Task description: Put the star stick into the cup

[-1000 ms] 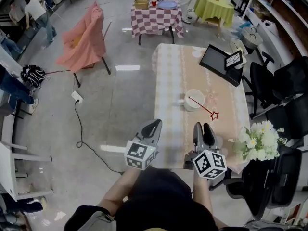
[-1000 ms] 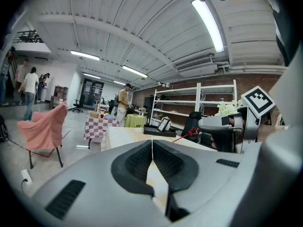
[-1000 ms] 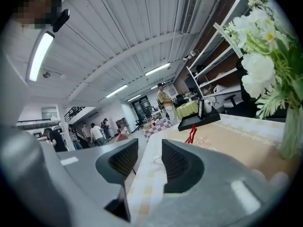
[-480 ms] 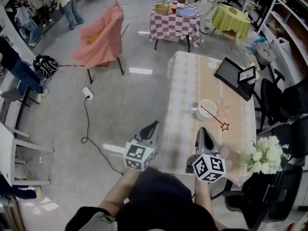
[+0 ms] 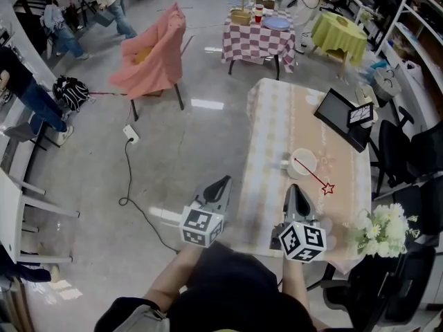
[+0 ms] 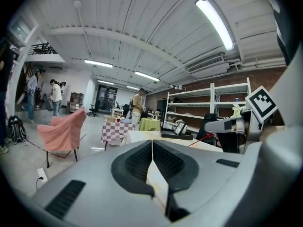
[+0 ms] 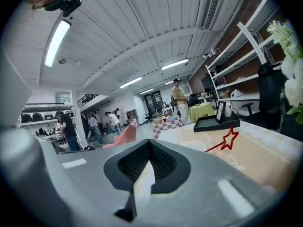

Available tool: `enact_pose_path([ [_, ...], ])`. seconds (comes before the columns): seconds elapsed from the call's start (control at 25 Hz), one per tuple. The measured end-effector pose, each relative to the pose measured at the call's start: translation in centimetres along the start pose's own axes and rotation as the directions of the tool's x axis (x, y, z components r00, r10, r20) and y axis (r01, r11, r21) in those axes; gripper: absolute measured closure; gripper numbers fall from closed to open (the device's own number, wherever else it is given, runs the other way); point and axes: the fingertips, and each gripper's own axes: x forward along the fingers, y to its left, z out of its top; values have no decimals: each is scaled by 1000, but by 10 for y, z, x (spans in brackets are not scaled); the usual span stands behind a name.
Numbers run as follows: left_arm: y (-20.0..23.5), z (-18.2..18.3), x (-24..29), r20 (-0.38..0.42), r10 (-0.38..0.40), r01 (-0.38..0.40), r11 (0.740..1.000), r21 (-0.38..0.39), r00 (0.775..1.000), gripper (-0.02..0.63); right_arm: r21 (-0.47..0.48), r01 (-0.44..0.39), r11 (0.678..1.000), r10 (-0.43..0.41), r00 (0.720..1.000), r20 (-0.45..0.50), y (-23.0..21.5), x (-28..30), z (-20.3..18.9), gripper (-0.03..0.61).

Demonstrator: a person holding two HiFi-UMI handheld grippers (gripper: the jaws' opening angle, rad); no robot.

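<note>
A white cup stands mid-table. The red star stick has its plain end inside the cup and leans over the rim, its star out toward the table's near right. In the right gripper view the star hangs above the tablecloth right of the cup. My right gripper is over the table's near edge, short of the cup, shut with nothing in it. My left gripper is off the table's left side above the floor, also shut and holding nothing. Both jaw pairs meet in a line.
A black tablet stand sits at the table's far right and white flowers at its near right corner. Black office chairs line the right side. Beyond are a checked table, an orange-draped chair, a floor cable and people.
The right gripper's jaws stood apart a second ago and are now closed. The head view has shifted, so the table sits further right and lower. The stick stays in the cup.
</note>
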Motion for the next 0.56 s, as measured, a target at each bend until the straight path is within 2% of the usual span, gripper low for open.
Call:
enact_pose_path([
  [0.56, 0, 0, 6, -3, -1, 1, 1000, -6, 1000, 600, 11, -7, 1000, 8, 1000, -4, -3, 7, 3, 575],
])
